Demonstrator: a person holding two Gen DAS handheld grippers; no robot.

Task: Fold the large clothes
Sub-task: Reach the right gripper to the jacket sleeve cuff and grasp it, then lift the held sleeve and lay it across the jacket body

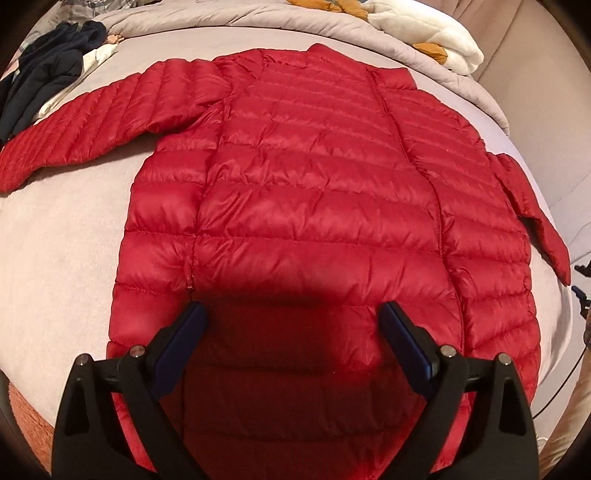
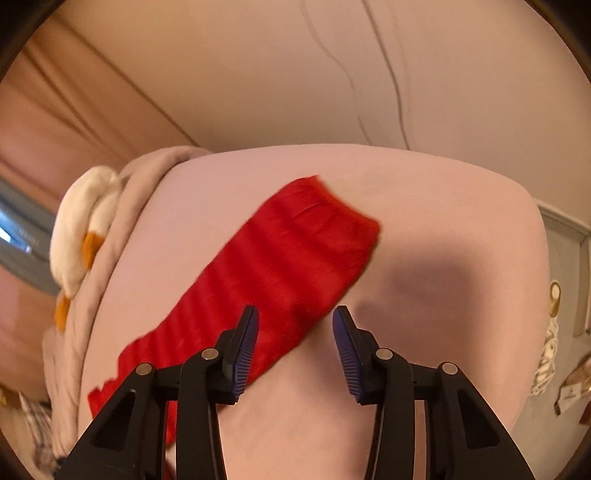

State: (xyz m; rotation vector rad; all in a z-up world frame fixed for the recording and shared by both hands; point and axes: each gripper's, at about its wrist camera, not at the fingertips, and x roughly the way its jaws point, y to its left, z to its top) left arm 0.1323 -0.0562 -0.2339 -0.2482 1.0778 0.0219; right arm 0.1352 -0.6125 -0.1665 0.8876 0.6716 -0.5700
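Beside red jacket (image 1: 314, 177), dark clothes (image 1: 48, 74), grey duvet (image 1: 229, 22), white plush (image 1: 436, 37)

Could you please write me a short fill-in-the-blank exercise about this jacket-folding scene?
1. The puffer jacket spread on the bed is ____ in colour.
2. The left gripper hovers over the jacket with its jaws ____.
3. The right gripper points at one ____ of the jacket.

Missing words: red; open; sleeve
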